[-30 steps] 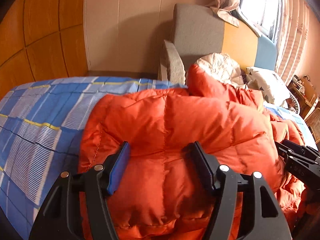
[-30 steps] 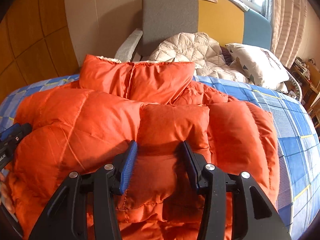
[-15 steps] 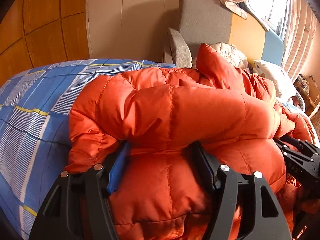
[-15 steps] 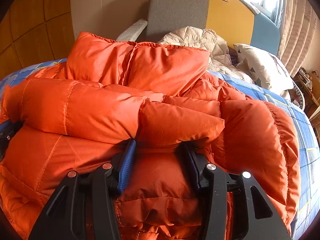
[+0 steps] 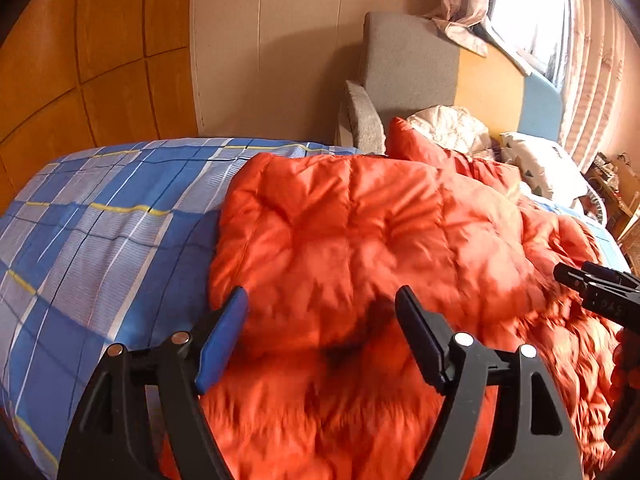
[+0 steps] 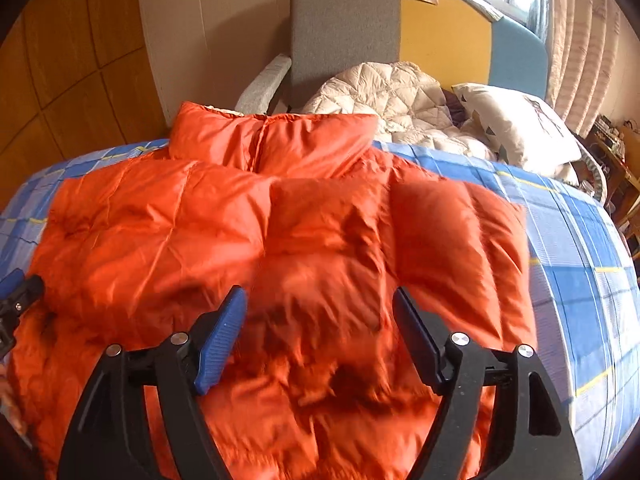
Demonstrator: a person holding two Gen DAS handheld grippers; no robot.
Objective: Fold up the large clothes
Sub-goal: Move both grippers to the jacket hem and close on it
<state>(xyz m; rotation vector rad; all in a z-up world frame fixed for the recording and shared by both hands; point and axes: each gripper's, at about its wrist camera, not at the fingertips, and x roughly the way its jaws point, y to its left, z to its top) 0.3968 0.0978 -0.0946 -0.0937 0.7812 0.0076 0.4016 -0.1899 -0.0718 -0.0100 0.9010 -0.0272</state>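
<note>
An orange puffer jacket (image 5: 360, 224) lies spread on the blue plaid bed (image 5: 100, 216), its collar toward the far edge (image 6: 276, 140). My left gripper (image 5: 322, 300) is open and empty, hovering just above the jacket's left part. My right gripper (image 6: 320, 300) is open and empty, just above the jacket's middle (image 6: 304, 248). The right gripper also shows at the right edge of the left wrist view (image 5: 600, 292). The left gripper shows at the left edge of the right wrist view (image 6: 16, 296).
A grey, yellow and blue armchair (image 6: 344, 36) stands behind the bed, holding a cream quilted coat (image 6: 384, 92) and a patterned pillow (image 6: 520, 124). Wooden wall panels (image 5: 80, 60) stand at the left. Curtains (image 5: 592, 72) and a window are at the right.
Both grippers held a raised fold of the jacket's near part. They have opened and pulled back, and the jacket now lies flatter on the bed.
</note>
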